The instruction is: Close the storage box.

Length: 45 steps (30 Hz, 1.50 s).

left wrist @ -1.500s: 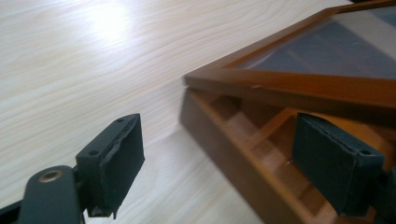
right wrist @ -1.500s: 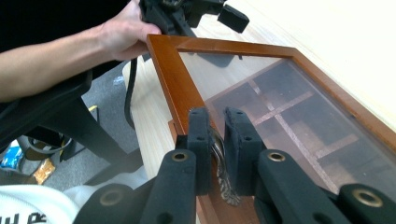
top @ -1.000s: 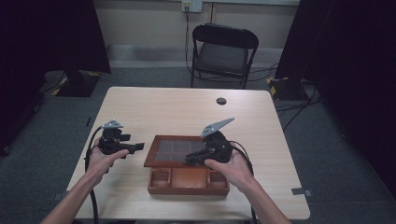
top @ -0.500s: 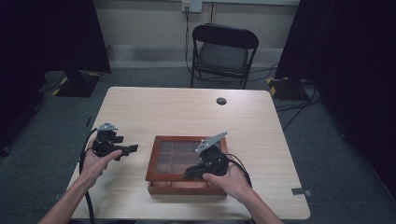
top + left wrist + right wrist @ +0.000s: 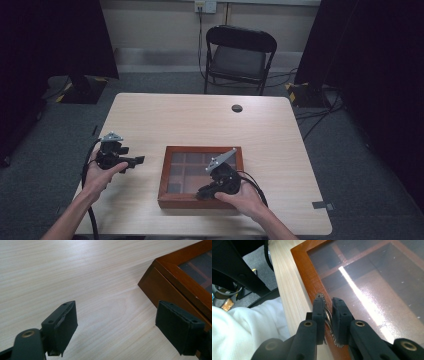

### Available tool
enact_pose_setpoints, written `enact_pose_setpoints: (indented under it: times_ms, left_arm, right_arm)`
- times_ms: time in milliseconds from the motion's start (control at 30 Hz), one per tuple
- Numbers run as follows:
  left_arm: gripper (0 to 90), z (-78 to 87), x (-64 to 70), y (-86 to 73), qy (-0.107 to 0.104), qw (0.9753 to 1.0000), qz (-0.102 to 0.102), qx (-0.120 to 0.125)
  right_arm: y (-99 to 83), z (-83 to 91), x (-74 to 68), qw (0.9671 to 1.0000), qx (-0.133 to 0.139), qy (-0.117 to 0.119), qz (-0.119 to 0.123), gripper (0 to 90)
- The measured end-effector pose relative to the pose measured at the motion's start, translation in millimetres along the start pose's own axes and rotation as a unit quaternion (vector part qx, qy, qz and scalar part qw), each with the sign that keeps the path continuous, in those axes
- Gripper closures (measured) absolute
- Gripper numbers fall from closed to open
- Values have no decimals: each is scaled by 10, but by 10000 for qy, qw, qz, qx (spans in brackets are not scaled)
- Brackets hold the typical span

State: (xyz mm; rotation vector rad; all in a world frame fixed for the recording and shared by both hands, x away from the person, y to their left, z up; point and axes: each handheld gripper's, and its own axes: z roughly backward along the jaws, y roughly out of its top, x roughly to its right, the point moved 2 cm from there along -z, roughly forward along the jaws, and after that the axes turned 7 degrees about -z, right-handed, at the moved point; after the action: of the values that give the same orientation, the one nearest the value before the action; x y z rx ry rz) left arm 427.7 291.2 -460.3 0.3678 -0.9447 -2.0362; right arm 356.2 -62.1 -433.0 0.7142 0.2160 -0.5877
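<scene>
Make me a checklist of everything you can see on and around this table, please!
Surface: pale wooden table, bare apart from what is listed.
Job's things: brown wooden box with a glass lid, closed; metal handle on its front edge.
Clutter: small dark round thing near the far edge.
Grippers: right gripper shut on the metal handle; left gripper open, beside the box, holding nothing.
Cables: one trails from each gripper; more lie on the floor at the right.
Surroundings: black folding chair, grey carpet, dark curtains.

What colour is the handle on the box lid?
Silvery metal handle, on the reddish-brown box; clearest in the right gripper view.
</scene>
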Motion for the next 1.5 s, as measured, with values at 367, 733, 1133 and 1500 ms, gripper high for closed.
enact_pose_setpoints:
  times_ms: [367,733,1133,1500]
  left_arm:
    - [178,-49,29,-5,-29,9999,-96,-105]
    - [177,-51,5,-13,5,9999,-50,-132]
    - [177,-59,-55,-45,70,9997,4,-242]
    - [173,-106,-103,-96,109,9990,126,-413]
  right_arm:
    - [-56,-34,11,9999,33,-77,-61,746]
    - [-1,335,177,9936,892,-519,-464,449]
    - [-238,845,641,9668,1577,-1564,-1266,177]
    - [-811,1136,1316,9242,1711,-2488,-2339,148]
